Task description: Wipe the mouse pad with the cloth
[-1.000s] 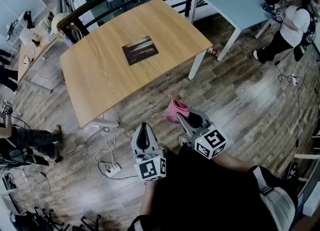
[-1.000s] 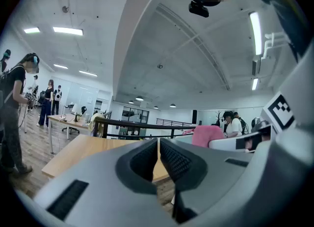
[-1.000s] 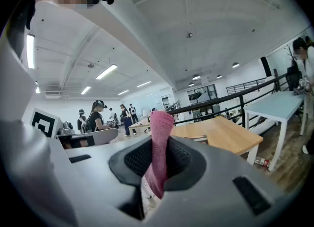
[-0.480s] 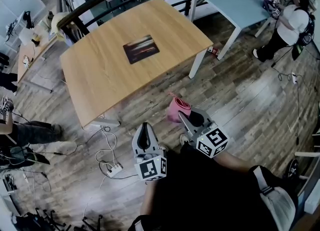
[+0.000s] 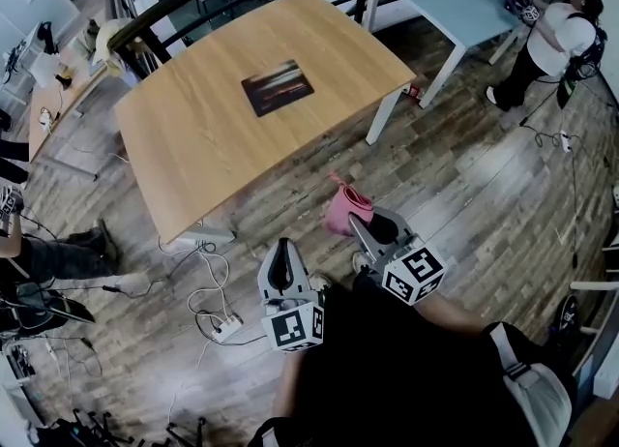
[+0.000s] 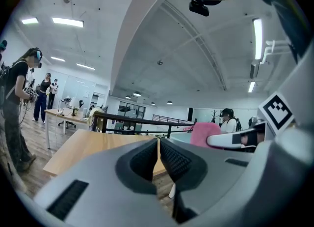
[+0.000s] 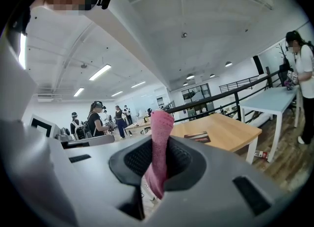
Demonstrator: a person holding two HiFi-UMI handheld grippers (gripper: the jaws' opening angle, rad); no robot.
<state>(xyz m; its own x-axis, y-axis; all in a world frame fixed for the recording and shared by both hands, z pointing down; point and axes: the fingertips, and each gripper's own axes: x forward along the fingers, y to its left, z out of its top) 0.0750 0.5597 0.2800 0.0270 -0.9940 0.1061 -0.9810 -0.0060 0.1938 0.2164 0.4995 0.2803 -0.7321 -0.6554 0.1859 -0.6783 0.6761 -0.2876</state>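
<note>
The dark mouse pad lies near the middle of a wooden table, far ahead of both grippers. My right gripper is shut on a pink cloth, which sticks up between its jaws; it is held over the floor short of the table's near edge. The left gripper is shut with nothing between its pads, beside the right one and also over the floor. The pink cloth shows to the right in the left gripper view.
A pale blue table stands at the back right, with a person beside it. A power strip and cables lie on the wood floor near the table leg. A black railing runs behind the table. More people stand at the left.
Both grippers have drifted slightly forward toward the table, the pink cloth still in the right one. The person at the back right has shifted a little.
</note>
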